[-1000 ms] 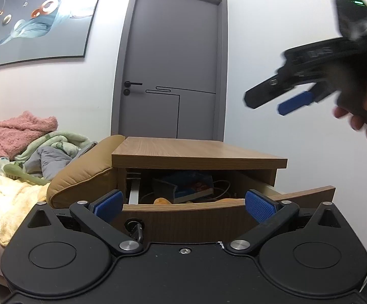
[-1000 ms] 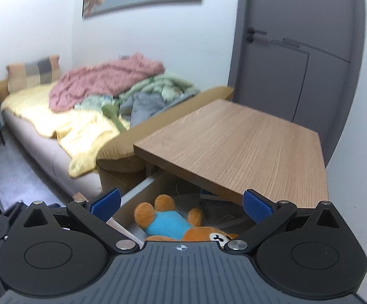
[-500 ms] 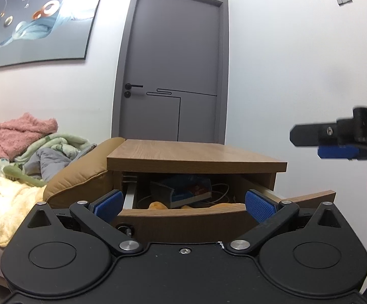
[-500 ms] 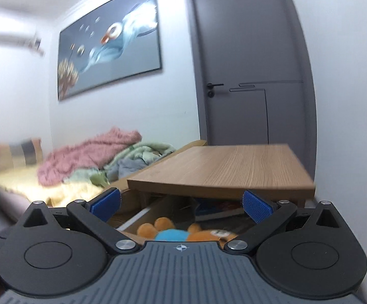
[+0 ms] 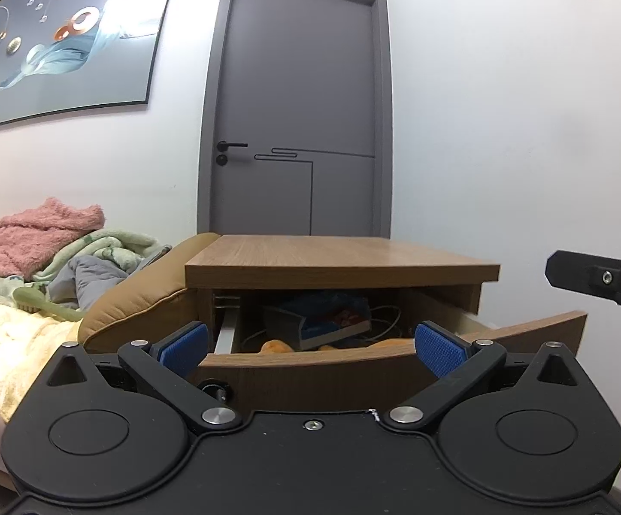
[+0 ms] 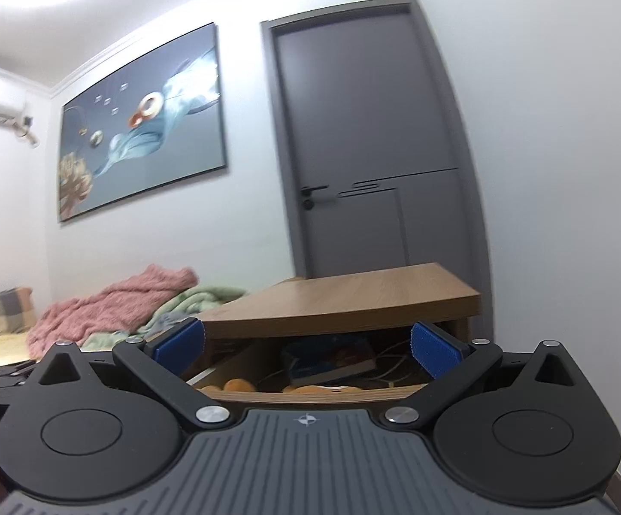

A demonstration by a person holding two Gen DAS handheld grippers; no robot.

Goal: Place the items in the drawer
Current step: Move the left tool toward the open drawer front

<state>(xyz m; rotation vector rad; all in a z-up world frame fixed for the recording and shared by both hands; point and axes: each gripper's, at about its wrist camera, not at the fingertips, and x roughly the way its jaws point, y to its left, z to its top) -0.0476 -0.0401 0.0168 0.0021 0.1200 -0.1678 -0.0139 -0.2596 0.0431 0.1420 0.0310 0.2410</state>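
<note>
The drawer (image 5: 353, 365) of the wooden nightstand (image 5: 340, 257) is pulled out, with a book (image 5: 323, 322), some cables (image 5: 387, 317) and an orange plush toy (image 6: 237, 385) sitting inside. Both claws face it head-on: the left claw (image 5: 310, 345) has its blue pads wide apart and empty, and same deal with the right claw (image 6: 306, 343). Messy bed (image 5: 10, 300) off to the left, grey door (image 5: 301, 120) behind.

Left gripper (image 5: 310, 341): jaws wide apart, empty, facing drawer front.
Drawer (image 5: 353, 365): pulled out under wooden top; book (image 5: 323, 322), cables, orange plush (image 5: 276, 346) inside.
Right gripper (image 5: 602, 281): black tip at right edge.
</note>
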